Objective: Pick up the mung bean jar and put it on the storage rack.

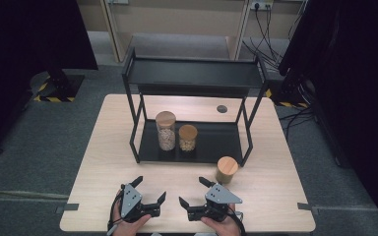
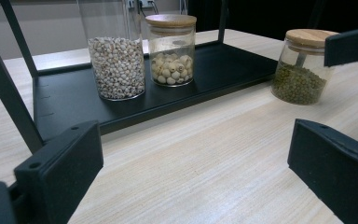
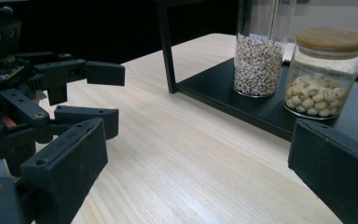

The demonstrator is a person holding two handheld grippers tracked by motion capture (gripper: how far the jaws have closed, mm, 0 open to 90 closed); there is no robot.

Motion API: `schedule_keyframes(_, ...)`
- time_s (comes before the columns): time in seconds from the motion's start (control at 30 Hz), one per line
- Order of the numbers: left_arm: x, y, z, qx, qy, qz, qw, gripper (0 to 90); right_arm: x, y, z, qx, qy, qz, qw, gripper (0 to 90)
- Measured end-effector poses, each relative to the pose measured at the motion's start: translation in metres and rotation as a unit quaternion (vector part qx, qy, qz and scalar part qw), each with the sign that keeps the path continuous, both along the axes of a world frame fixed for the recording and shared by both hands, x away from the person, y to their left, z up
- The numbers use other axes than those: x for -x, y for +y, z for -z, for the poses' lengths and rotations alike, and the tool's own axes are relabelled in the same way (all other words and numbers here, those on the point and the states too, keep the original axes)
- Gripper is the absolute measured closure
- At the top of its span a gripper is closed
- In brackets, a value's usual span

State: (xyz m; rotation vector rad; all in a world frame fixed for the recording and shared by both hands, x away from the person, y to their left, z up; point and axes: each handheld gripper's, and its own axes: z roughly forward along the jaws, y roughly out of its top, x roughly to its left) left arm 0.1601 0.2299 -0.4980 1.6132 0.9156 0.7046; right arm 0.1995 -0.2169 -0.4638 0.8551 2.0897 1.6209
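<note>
- Light wooden table (image 1: pixel 103 162) on a grey carpeted floor (image 1: pixel 34 147), dark curtains at both sides, pale cabinets at the back.
- Nearest the grippers is a short round glass jar of green beans with a wooden lid (image 1: pixel 226 169). It stands upright on the bare tabletop, just outside the front right corner of the rack, a bit ahead of the right gripper and not touching it. In the left gripper view the same jar (image 2: pixel 304 67) sits off to the right, beans filling roughly its lower half.
- Right gripper (image 1: pixel 193 192) sits low at the near edge of the table, held in the person's hand, jaws spread wide apart with nothing between them.
- Left gripper (image 1: pixel 150 189) is right next to it, also at the near edge, jaws apart too, and they're empty. From the right gripper view it (image 3: pixel 86 95) shows at the left, hovering just over the wood.
- Further out, a black metal two-tier rack (image 1: pixel 211 147) stands in the middle of the table.
- On its lower shelf, toward the left: a tall glass jar of small pale grains with a wooden lid (image 1: pixel 166 131), and just beside it on the right a shorter glass jar of round whitish seeds with a wooden lid (image 1: pixel 187 137). Both upright, close together.
- Small round grey grommet (image 1: pixel 222 108) in the tabletop behind the rack.
</note>
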Motion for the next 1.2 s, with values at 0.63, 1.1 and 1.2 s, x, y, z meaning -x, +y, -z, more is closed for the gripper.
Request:
schedule_keyframes(0.63,0.001,0.0,0.0,-0.001,-0.002,0.001,1.0,2.7,0.005,-0.024,0.002,0.001,0.003,0.088,0.9962,5.2)
schedule_keyframes(1.1,0.001,0.0,0.0,-0.004,-0.002,0.004,1.0,2.7,0.019,-0.043,0.006,0.009,0.01,0.118,0.9929,5.3)
schedule_keyframes(1.2,0.001,0.0,0.0,-0.004,-0.002,0.004,1.0,2.7,0.018,-0.044,0.007,0.013,0.01,0.131,0.9912,5.2)
